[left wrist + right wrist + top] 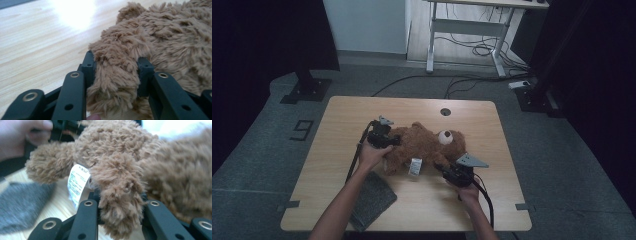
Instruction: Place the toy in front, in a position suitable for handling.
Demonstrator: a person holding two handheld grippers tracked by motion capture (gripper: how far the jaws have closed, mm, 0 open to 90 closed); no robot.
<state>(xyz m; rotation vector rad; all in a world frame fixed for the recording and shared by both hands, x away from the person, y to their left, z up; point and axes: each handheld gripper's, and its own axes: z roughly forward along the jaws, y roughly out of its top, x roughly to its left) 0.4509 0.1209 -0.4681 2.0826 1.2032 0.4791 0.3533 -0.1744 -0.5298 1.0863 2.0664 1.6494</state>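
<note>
Nearest us, our right gripper [443, 169] reaches in low from the bench's [337, 145] front edge, jaws clamped on one limb of the bear [424, 145]. Farther in, our left gripper [393, 140], forearm angled across the cloth [372, 199], has jaws squeezing another limb; the bear lies mid-bench.

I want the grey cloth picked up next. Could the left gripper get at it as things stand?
Probably not right away: the left gripper is clamped on a limb of the teddy bear. Once it lets go, the grey cloth lies uncovered beside that forearm.
</note>
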